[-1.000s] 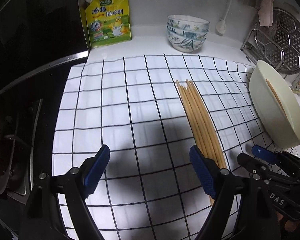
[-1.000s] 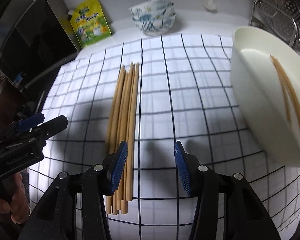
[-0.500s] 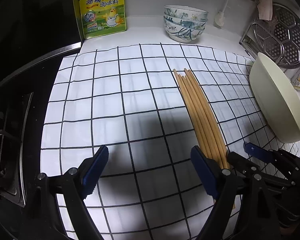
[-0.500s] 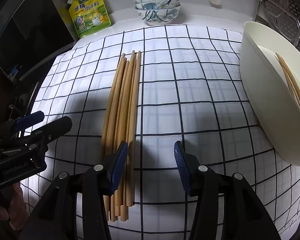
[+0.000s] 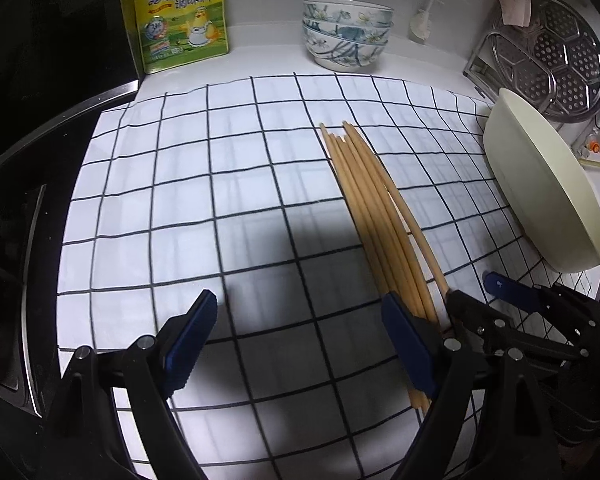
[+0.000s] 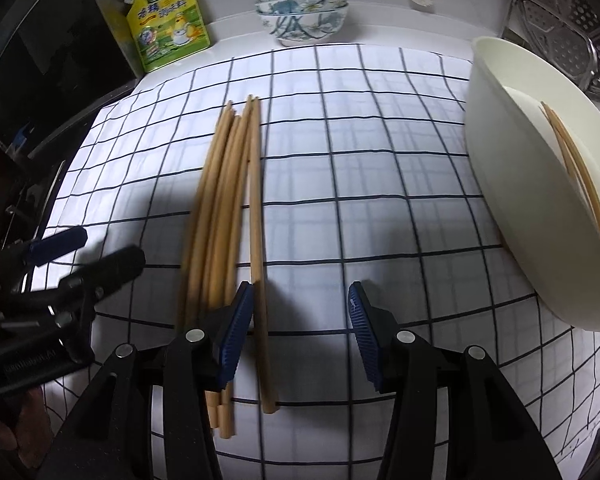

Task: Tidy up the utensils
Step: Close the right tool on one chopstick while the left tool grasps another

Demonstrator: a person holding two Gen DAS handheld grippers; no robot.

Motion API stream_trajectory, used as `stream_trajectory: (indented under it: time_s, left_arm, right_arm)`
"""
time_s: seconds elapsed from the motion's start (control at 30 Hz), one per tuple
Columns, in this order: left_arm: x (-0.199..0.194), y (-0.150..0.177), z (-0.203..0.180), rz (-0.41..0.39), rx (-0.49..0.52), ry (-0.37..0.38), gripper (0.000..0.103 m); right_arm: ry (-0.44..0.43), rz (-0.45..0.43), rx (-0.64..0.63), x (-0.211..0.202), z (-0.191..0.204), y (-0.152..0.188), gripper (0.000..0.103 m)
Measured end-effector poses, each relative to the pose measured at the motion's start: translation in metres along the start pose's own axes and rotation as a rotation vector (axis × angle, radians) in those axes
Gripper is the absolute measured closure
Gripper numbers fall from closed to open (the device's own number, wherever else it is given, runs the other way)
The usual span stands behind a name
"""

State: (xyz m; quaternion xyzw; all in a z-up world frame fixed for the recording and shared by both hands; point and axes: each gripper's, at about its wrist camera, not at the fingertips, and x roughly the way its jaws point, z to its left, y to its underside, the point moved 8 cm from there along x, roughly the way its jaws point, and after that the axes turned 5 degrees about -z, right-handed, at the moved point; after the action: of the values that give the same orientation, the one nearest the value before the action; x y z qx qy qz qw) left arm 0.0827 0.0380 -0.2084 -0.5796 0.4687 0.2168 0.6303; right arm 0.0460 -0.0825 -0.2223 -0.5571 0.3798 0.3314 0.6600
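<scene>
Several wooden chopsticks lie in a bundle on the white checked cloth; in the right wrist view the bundle runs away from me. My right gripper is open, low over the cloth; the rightmost chopstick lies between its jaws, just inside the left pad. My left gripper is open and empty, left of the bundle. A cream oval tray at the right holds chopsticks.
A stack of patterned bowls and a yellow seasoning pouch stand at the back wall. A steel steamer rack stands behind the tray. A dark stove borders the cloth on the left.
My right gripper has moved left and lower, so the rightmost chopstick now lies between its jaws. My left gripper has shifted slightly; the bundle looks nudged.
</scene>
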Motion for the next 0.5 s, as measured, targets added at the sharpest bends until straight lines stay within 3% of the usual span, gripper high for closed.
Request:
stream_trajectory:
  time_s: [0.3,0.5]
  left_arm:
    - [0.010,0.006,-0.014,0.022,0.026,0.010,0.020]
    - [0.016,0.009,-0.014,0.026,0.042,-0.023,0.020]
  right_arm:
    - [0.046,-0.005,0.042,-0.004,-0.027,0.003,0.057]
    - [0.034,-0.016,0.044,-0.007,-0.026,0.001,0.057]
